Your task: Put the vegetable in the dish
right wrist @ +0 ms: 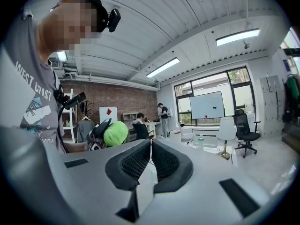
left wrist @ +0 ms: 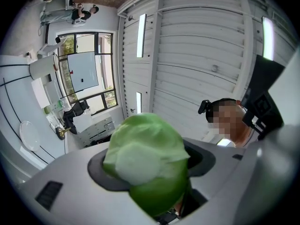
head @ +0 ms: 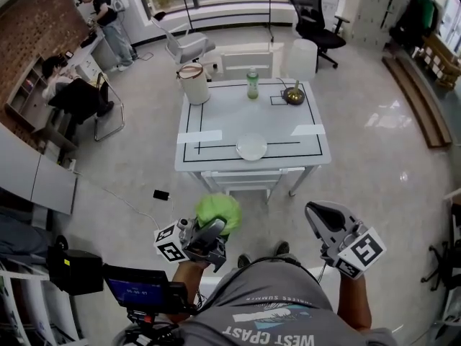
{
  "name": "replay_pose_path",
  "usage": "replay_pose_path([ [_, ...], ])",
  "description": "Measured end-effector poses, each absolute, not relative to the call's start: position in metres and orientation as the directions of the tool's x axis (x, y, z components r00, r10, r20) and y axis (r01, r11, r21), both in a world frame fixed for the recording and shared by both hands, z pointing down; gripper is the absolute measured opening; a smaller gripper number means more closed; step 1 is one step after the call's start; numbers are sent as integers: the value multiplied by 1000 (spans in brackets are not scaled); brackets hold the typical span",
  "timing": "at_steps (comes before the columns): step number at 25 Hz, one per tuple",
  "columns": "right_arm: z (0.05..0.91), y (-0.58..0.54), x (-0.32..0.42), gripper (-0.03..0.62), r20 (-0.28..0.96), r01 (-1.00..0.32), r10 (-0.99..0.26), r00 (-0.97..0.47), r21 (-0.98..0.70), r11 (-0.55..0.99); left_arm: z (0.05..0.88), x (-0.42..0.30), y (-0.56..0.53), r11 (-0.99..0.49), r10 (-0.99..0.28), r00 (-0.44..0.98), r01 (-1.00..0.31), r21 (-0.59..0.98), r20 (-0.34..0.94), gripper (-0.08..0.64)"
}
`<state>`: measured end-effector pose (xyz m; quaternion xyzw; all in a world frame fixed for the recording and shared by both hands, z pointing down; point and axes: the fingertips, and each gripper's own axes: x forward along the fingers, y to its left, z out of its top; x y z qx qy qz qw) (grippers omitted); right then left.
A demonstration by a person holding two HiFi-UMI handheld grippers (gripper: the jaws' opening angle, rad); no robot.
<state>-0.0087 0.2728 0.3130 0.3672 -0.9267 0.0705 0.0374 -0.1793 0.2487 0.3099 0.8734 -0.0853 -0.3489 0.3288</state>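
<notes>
the white table [head: 230,114] stands across the floor, well ahead of the person. the left gripper [head: 213,231] has its jaws spread wide and clamped on the green vegetable [head: 219,211], a round leafy head that fills the gap between them, held close to the person's body. the right gripper [right wrist: 150,161] is fully closed, its pads together on nothing. the white dish [head: 251,147] sits near the table's front edge, well apart from the vegetable.
</notes>
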Motion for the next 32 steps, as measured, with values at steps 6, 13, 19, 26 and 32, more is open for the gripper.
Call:
replay_pose_path([
  [6,312,235,9,9,98,-657,-649,-754,-125,744,313,-152,217,-750,-410,746,52,659,-525,311],
  [13,327,188,68,9,135,-660,-646,-751,-119,742,316,-105,177,-741,-447,729,22,671,-518,311],
  [19,345,162,108,9,154,-650,-632,-760,-150,745,320,-58,154,-739,-451,735,12,674,-507,311],
  [26,374,135,121,9,211,-692,-659,-722,-238,682,343,-41,128,-678,-442,767,55,733,-465,311],
  [32,359,102,95,9,198,-721,-694,-693,-214,659,341,-57,81,-679,-389,800,87,729,-457,311],
])
